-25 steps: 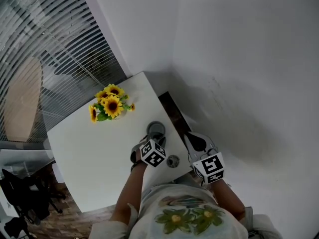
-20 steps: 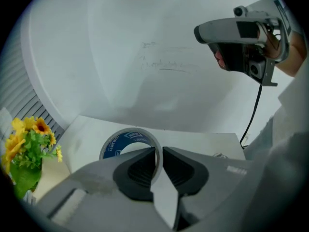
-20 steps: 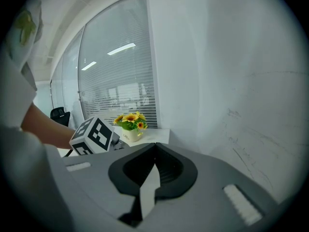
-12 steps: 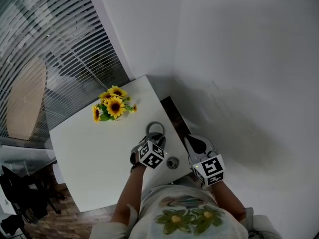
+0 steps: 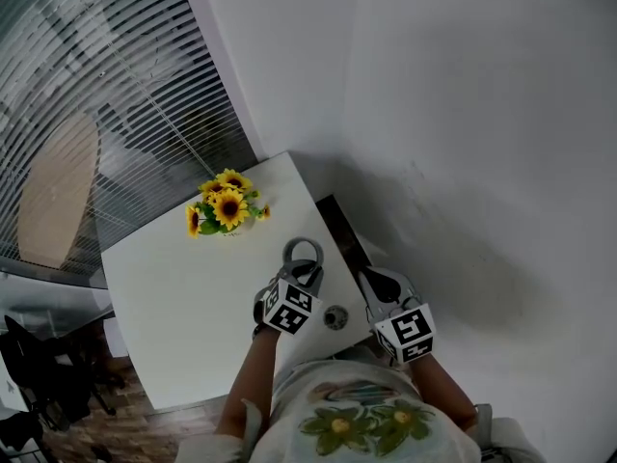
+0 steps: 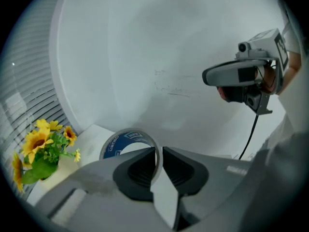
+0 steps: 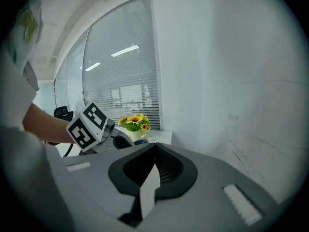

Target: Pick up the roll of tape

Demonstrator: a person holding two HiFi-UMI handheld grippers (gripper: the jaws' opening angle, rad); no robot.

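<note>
Step in hand: carrying the roll of tape [image 6: 112, 144] up and away from the table [image 5: 174, 307], as I judge it.
Left hand-held gripper [image 6: 159, 153]: clamped on the roll's wall, one jaw inside the ring and one outside, with only a narrow gap between them.
Where the roll is: in the head view the roll of tape [image 5: 302, 254] stands on edge ahead of the left hand-held gripper [image 5: 307, 276], over the table's right edge. It looks clear of the top, though I cannot see the gap under it.
Right hand-held gripper [image 7: 153, 153]: jaws together with nothing in them. In the head view the right hand-held gripper [image 5: 374, 278] sits past the table's right edge, beside the wall.
Grip advice: the hold is on a thin band near the jaw tips, so I'd want steady pressure and no wrist twist, or the ring may swing or slip out.
Path advice: lift straight and gently. The sunflowers [image 5: 224, 208] near the table's far edge are well apart from the roll, and the small round fitting [image 5: 335, 316] sits by the near right edge.
Risk: squeezing harder could flatten the ring.
Finish: I'd call it done once the roll hangs steady in the jaws.
</note>
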